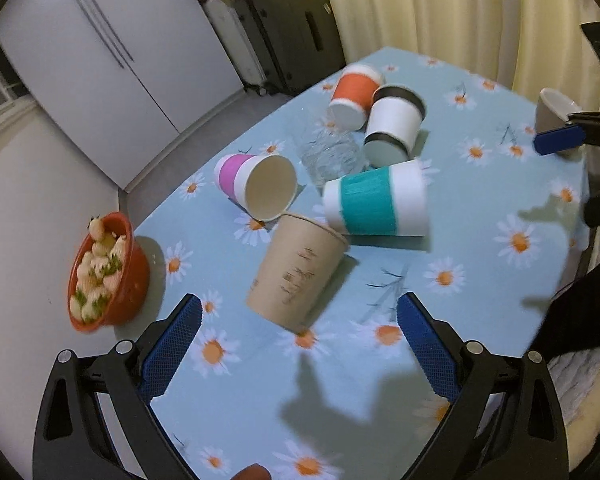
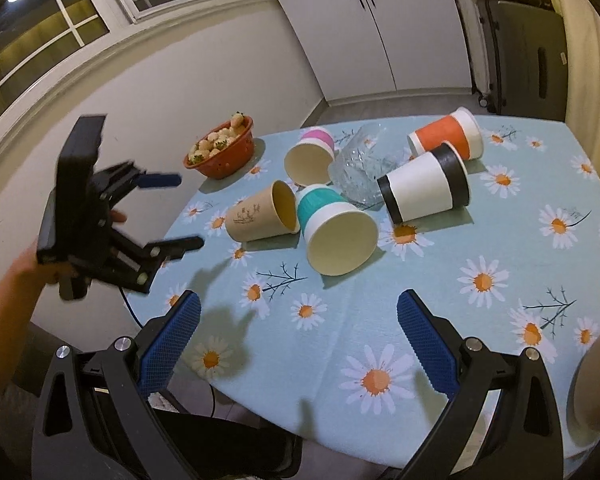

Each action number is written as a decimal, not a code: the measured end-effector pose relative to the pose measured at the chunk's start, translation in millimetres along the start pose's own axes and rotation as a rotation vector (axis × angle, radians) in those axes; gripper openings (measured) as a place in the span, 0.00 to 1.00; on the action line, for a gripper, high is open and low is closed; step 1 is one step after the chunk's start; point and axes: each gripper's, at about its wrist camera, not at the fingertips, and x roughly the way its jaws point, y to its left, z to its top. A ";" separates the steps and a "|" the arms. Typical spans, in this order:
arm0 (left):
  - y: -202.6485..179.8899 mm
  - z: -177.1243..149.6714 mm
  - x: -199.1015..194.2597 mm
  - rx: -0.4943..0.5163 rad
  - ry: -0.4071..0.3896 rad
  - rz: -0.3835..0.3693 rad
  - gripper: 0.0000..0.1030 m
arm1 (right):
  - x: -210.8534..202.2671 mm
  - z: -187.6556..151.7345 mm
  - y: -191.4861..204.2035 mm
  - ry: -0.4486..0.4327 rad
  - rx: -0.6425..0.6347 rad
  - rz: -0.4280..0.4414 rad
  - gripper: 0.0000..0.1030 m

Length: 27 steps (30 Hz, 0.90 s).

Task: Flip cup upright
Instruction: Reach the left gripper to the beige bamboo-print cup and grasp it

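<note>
Both tongs are spread and empty. From the left wrist, the left gripper (image 1: 298,344) is held above the kraft cup (image 1: 296,272), which lies on its side on the daisy tablecloth (image 1: 480,280), touching the teal cup (image 1: 376,204). From the right wrist, the right gripper (image 2: 298,344) is seen well apart. The kraft cup should probably be pinched mid-body, lifted clear, then rotated.
</note>
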 end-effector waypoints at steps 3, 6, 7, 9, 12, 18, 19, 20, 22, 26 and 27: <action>6.7 8.5 19.6 0.046 0.038 -0.011 0.86 | 8.7 0.3 -5.2 0.022 0.001 0.006 0.95; 6.0 12.2 42.1 0.115 0.081 -0.026 0.79 | 15.9 0.7 -9.2 0.046 0.003 0.023 0.95; 5.4 13.7 46.7 0.132 0.091 -0.031 0.79 | 17.3 1.4 -9.6 0.048 0.003 0.026 0.95; 4.4 15.4 58.5 0.164 0.107 -0.021 0.79 | 19.9 3.3 -11.8 0.051 0.000 0.028 0.95; 5.8 18.9 77.8 0.197 0.146 -0.030 0.78 | 25.9 6.5 -16.0 0.064 0.001 0.030 0.95; 5.8 21.4 101.1 0.235 0.202 -0.060 0.62 | 31.1 6.9 -24.7 0.083 0.021 0.059 0.95; 5.4 21.0 103.5 0.239 0.205 -0.062 0.60 | 31.1 6.7 -24.9 0.084 0.020 0.059 0.95; 4.7 20.8 105.7 0.244 0.210 -0.067 0.58 | 31.0 6.4 -25.4 0.085 0.020 0.060 0.95; 4.4 21.0 107.6 0.241 0.208 -0.073 0.58 | 31.2 6.3 -26.1 0.085 0.022 0.060 0.95; 6.8 22.5 106.1 0.215 0.206 -0.093 0.57 | 29.2 6.1 -27.4 0.084 0.026 0.062 0.95; 5.3 22.8 104.6 0.212 0.205 -0.094 0.57 | 28.9 6.0 -27.7 0.083 0.026 0.063 0.95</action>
